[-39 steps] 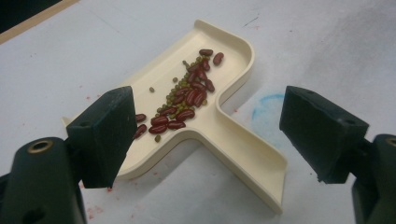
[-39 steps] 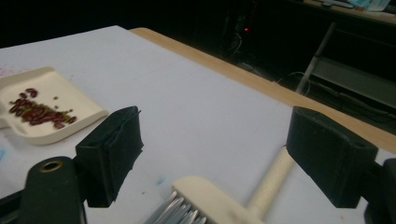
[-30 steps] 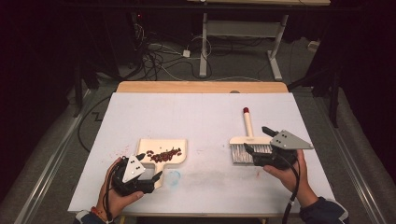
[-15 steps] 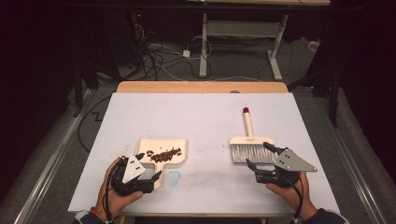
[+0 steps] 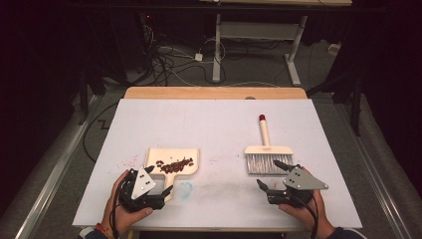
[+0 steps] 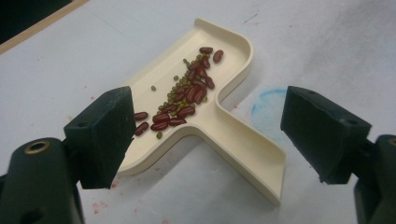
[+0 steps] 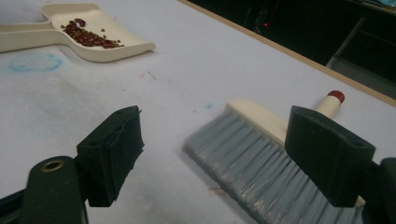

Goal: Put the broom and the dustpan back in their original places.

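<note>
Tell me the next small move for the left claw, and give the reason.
Probably close the left claw on the dustpan handle. Its jaws stand open on either side of the handle, the beans are already gathered in the pan, and the right claw is open and off the brush.

Dark room; grey floor [image 5: 59, 164]; tangled cables [image 5: 164, 64]; white desk frame [image 5: 259, 35] behind.

We looked down from above — each gripper camera sat low, close; both caught the dustpan [image 6: 205, 107].
</note>
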Motion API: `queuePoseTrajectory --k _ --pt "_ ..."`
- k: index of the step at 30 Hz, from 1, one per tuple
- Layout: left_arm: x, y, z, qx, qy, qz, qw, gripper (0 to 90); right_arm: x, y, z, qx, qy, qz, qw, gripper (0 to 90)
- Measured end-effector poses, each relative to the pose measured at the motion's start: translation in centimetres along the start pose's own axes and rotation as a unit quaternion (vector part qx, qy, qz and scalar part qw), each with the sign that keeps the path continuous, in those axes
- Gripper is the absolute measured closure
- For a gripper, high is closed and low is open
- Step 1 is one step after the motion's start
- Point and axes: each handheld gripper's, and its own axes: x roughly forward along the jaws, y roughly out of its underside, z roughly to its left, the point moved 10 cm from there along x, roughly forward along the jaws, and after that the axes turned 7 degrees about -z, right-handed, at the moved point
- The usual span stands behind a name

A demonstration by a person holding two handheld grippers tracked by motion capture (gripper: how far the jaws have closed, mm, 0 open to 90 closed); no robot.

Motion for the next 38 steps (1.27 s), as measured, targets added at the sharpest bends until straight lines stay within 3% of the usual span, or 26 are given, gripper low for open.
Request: queuePoseTrajectory --k 11,28,32,38 --pt "0.0 0.1 -0.3 0.005 -0.001 0.003 1.0 18.1 -0.1 -0.7 1.0 -0.014 -0.007 -0.008 0.9998 19.7" --pt "0.3 0.0 -0.3 -0.002 0.007 0.008 0.9999 18.1 -0.5 -1.1 0.7 -0.015 -0.001 -0.016 0.9998 20.1" --pt "0.4 -0.1 -0.2 0.005 0.007 0.005 0.9999 18.1 -0.5 -1.1 0.4 -0.014 0.002 -0.016 0.9998 20.1" --pt "0.5 -0.1 -0.1 -0.007 0.015 0.001 0.9999 18.1 -0.5 -0.9 -0.2 -0.011 0.011 -0.015 0.9998 20.1"
